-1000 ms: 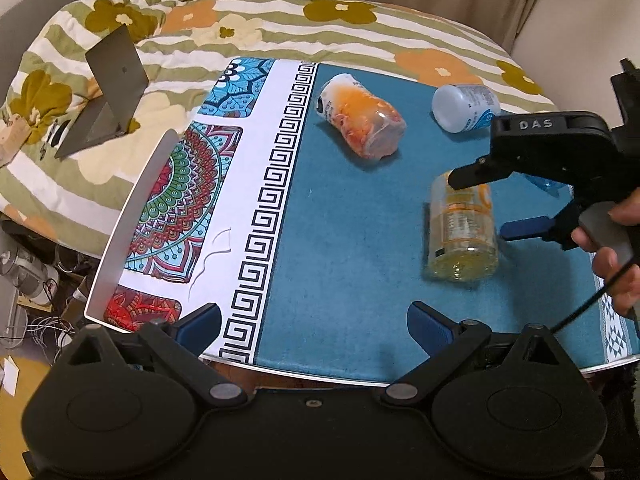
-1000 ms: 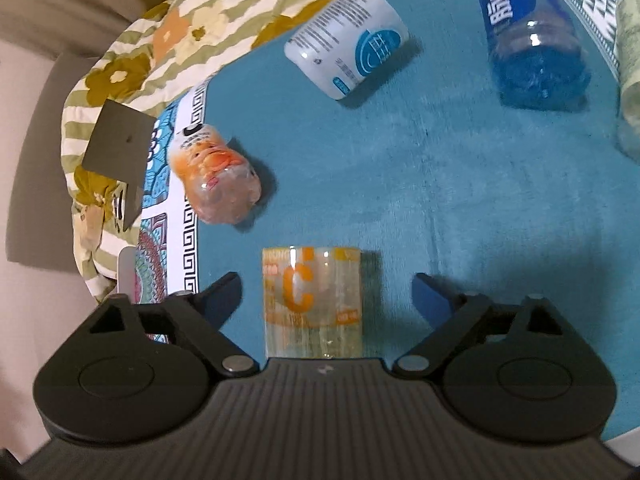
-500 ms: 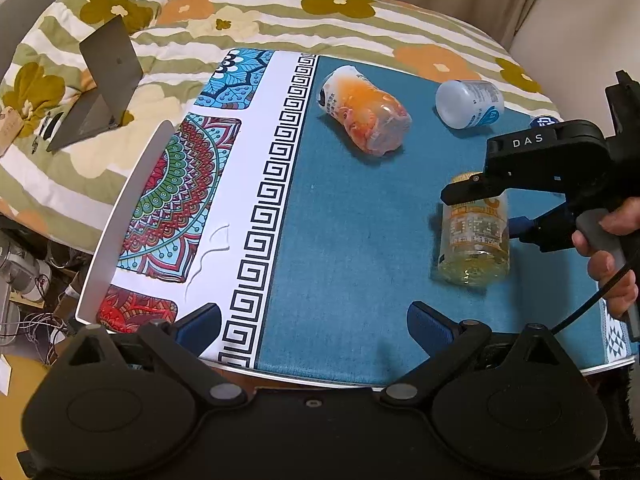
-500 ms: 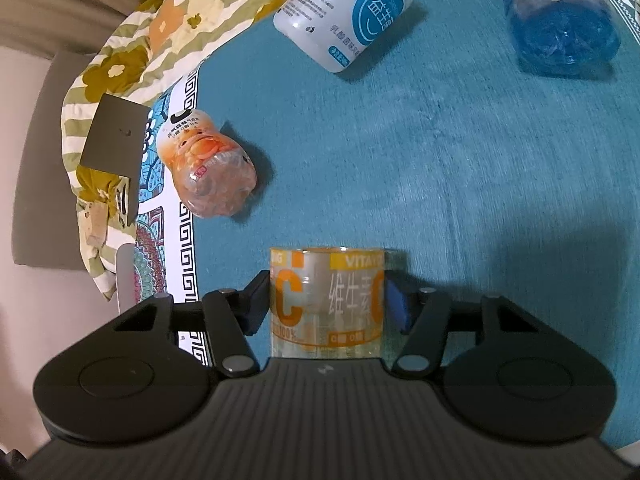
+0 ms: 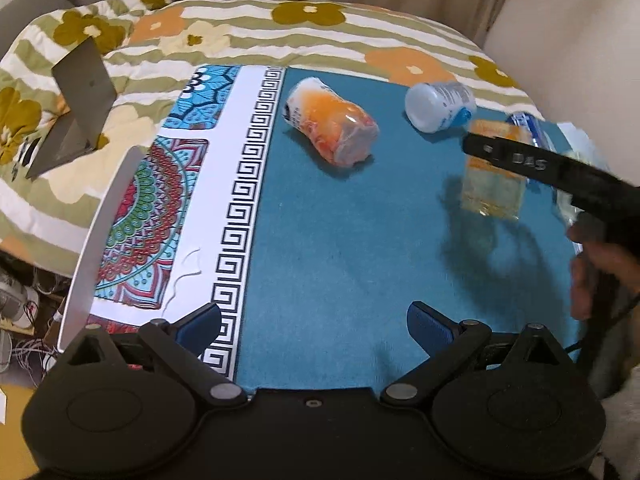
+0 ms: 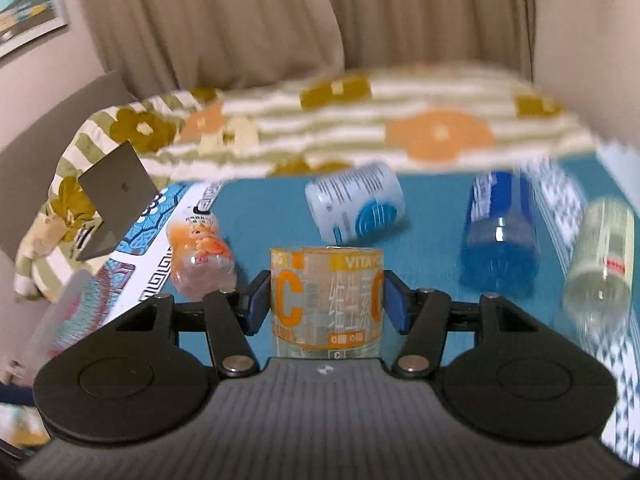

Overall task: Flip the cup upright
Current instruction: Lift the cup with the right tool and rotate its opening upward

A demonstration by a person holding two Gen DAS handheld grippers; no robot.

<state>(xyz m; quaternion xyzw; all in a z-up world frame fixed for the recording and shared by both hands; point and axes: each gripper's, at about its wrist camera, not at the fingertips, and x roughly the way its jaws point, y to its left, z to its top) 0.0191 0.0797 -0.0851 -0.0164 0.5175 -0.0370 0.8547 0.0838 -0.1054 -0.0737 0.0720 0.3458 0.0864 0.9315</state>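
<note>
The cup is a clear cut-off bottle with a yellow-orange "C" label [image 6: 326, 300]. My right gripper [image 6: 326, 300] is shut on its sides and holds it lifted above the teal cloth. In the left wrist view the cup [image 5: 492, 184] hangs tilted in the air under the right gripper's black arm [image 5: 560, 172], with its shadow on the cloth below. My left gripper [image 5: 314, 326] is open and empty near the table's front edge, well left of the cup.
On the teal cloth [image 5: 340, 240] lie an orange cup [image 5: 332, 128], a white-blue cup [image 5: 440, 106], a blue cup [image 6: 498, 232] and a pale clear cup [image 6: 600, 264], all on their sides. A flowered quilt [image 5: 240, 40] and a grey stand [image 5: 76, 104] lie behind.
My right gripper closed on the yellow-label cup, lifted it off the cloth and swung level, so its view now faces the curtain. The left gripper stayed open and rose slightly.
</note>
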